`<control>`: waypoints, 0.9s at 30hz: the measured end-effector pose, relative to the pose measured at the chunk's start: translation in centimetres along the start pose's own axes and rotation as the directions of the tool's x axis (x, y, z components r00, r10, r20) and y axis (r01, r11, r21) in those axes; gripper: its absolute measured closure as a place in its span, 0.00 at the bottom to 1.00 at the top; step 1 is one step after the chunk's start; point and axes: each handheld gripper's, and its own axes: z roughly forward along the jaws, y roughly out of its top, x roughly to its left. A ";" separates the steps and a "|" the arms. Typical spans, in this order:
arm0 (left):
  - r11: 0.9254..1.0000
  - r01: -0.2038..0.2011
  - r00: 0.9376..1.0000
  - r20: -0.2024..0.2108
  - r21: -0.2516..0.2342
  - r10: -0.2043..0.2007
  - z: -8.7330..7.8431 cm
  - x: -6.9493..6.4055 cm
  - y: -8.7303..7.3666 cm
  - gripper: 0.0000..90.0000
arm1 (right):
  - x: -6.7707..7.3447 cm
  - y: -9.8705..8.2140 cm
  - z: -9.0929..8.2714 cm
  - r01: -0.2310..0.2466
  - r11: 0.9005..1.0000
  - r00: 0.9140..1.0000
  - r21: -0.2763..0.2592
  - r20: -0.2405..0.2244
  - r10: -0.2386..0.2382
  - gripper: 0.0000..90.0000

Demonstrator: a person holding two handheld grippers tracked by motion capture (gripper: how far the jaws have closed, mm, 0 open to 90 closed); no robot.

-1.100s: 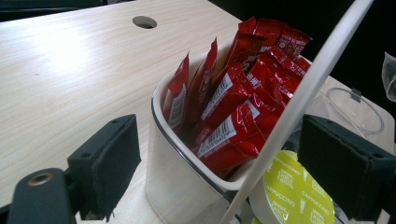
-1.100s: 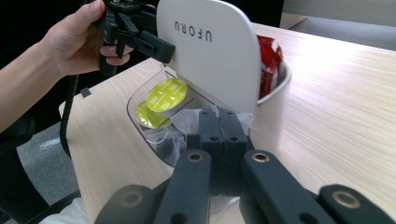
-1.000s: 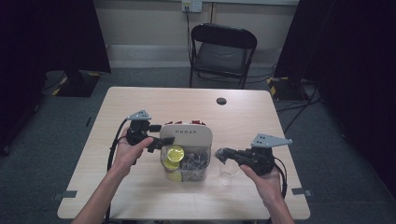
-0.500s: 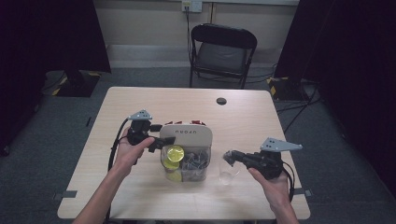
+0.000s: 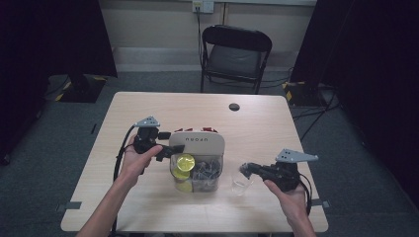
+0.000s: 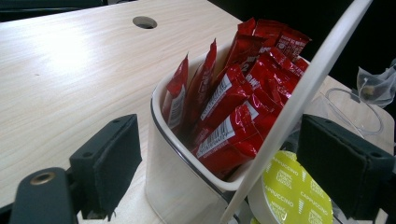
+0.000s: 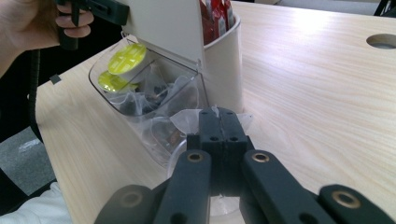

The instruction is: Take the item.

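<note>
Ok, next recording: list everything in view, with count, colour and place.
Organiser box: one, cream with a clear front bin, table centre.
Sachets: several, red, upright in the box's rear compartment.
Capsules: at least two, yellow-green lids, front bin's left side.
Tea bags: several, translucent, front bin's right side.
Cup: one, clear, right of the box.
Table: one, light wood.
Chair: one, black, behind the table.
Left gripper: open, jaws either side of the box.
Right gripper: shut on a tea bag over the cup.

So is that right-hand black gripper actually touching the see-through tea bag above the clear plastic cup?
Touching. In the right gripper view the right gripper has its jaws pressed together on the translucent tea bag, whose edges stick out both sides.
</note>
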 end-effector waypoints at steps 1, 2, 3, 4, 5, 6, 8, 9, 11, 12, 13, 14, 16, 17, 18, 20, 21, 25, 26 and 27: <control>1.000 0.000 1.000 0.000 0.000 0.000 0.0 0.0 0.0 0.15 | -0.1 -0.1 0.0 -0.002 1.000 1.000 0.003 0.001 0.002 1.00; 1.000 0.000 1.000 -0.004 0.002 0.000 0.0 0.0 0.0 0.15 | -0.1 -0.2 0.1 -0.002 1.000 1.000 0.006 0.002 0.002 1.00; 1.000 0.000 1.000 -0.005 0.003 0.000 0.0 -0.1 0.0 0.15 | -0.2 -0.2 0.1 -0.002 1.000 1.000 0.009 0.002 0.002 1.00; 1.000 -0.002 1.000 -0.005 0.004 0.002 0.0 -0.1 0.0 0.16 | -0.2 -0.4 0.2 -0.005 1.000 1.000 0.012 0.001 0.005 1.00; 1.000 -0.003 1.000 -0.004 0.003 0.003 0.0 -0.1 0.0 0.16 | -0.3 -0.4 0.2 -0.003 1.000 1.000 0.014 0.000 0.003 1.00; 1.000 -0.005 1.000 -0.003 0.005 0.005 0.0 -0.1 0.0 0.16 | -0.3 -0.6 0.4 0.002 1.000 1.000 0.026 0.004 -0.002 1.00; 1.000 -0.005 1.000 -0.002 0.005 0.005 0.0 -0.1 0.0 0.16 | -0.3 -0.7 0.7 0.009 1.000 1.000 0.030 0.002 -0.009 1.00; 1.000 -0.001 1.000 0.000 0.004 0.001 0.0 -0.1 0.0 0.16 | -0.2 -0.8 0.8 0.016 0.999 1.000 0.040 0.005 -0.016 1.00; 1.000 -0.002 1.000 0.000 0.005 0.002 0.0 -0.1 0.0 0.16 | -0.2 -0.8 1.0 0.021 0.999 1.000 0.048 0.004 -0.021 1.00; 1.000 -0.003 1.000 -0.001 0.006 0.003 0.0 -0.1 0.0 0.16 | -0.2 -0.8 1.0 0.022 0.999 1.000 0.049 0.006 -0.022 1.00; 1.000 -0.004 1.000 -0.003 0.005 0.004 0.0 -0.1 0.0 0.16 | -0.2 -0.8 1.1 0.024 0.998 1.000 0.052 0.006 -0.024 1.00; 1.000 -0.003 1.000 -0.003 0.003 0.003 -0.1 -0.1 0.0 0.16 | -0.2 -0.8 1.1 0.023 0.998 1.000 0.055 0.007 -0.024 1.00; 1.000 -0.006 1.000 -0.002 0.001 0.006 -0.1 0.0 0.0 0.16 | -0.3 -0.9 1.2 0.021 0.998 1.000 0.060 0.005 -0.021 1.00; 1.000 -0.006 1.000 -0.002 0.001 0.006 -0.1 0.0 0.0 0.16 | -0.3 -1.0 1.3 0.016 0.998 1.000 0.066 0.004 -0.017 1.00; 1.000 -0.004 1.000 -0.002 -0.001 0.004 -0.1 0.0 0.0 0.16 | -0.3 -1.0 1.3 0.016 0.998 1.000 0.066 0.004 -0.017 1.00; 1.000 -0.003 1.000 -0.005 0.003 0.003 -0.1 0.0 0.0 0.16 | -0.3 -1.1 1.4 0.015 0.997 1.000 0.076 0.004 -0.016 1.00; 1.000 -0.004 1.000 -0.006 0.003 0.004 -0.1 0.0 0.0 0.16 | -0.3 -1.1 1.4 0.013 0.997 1.000 0.077 0.003 -0.013 1.00; 1.000 -0.004 1.000 -0.005 0.006 0.004 -0.1 -0.1 0.0 0.16 | -0.3 -1.1 1.4 0.013 0.997 1.000 0.077 0.007 -0.013 0.97; 1.000 -0.004 1.000 -0.006 0.006 0.004 -0.1 -0.1 0.0 0.16 | -0.4 -1.1 1.4 0.010 0.997 1.000 0.075 0.012 -0.011 0.95; 1.000 0.000 1.000 -0.005 0.004 0.000 -0.1 -0.1 0.0 0.16 | -0.4 -1.1 1.4 0.010 0.997 1.000 0.075 0.012 -0.011 0.95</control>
